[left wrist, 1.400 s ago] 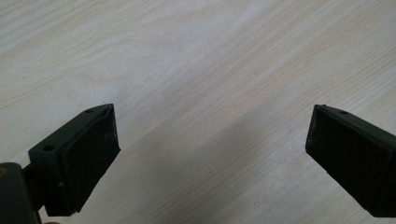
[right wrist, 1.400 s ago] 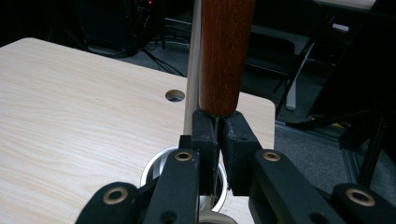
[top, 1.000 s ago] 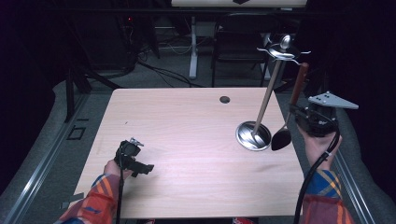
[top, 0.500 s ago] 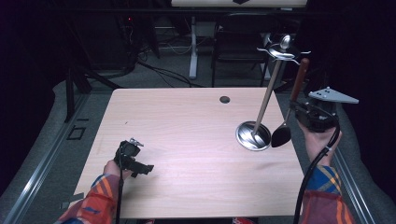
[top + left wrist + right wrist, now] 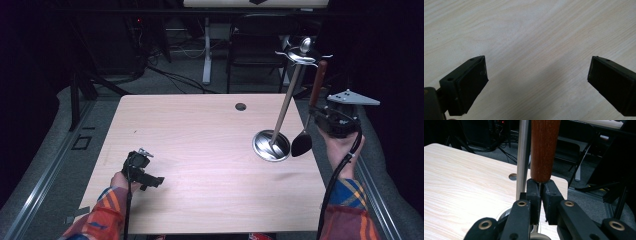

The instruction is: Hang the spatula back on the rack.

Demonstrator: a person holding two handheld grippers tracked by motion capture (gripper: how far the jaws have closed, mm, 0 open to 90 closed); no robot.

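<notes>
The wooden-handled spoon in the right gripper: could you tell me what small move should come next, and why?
Probably lift it toward a hook at the stand's top. The right gripper is shut on the spoon, held upright beside the stand's pole, bowl hanging low near the base; the handle's end sits just below the hooks.

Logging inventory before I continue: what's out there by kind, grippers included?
Grippers: 2, left gripper and right gripper
Metal stands: 1, stand
Wooden-handled spoons: 1, spoon
Tables: 1, table
Total: 5
</notes>
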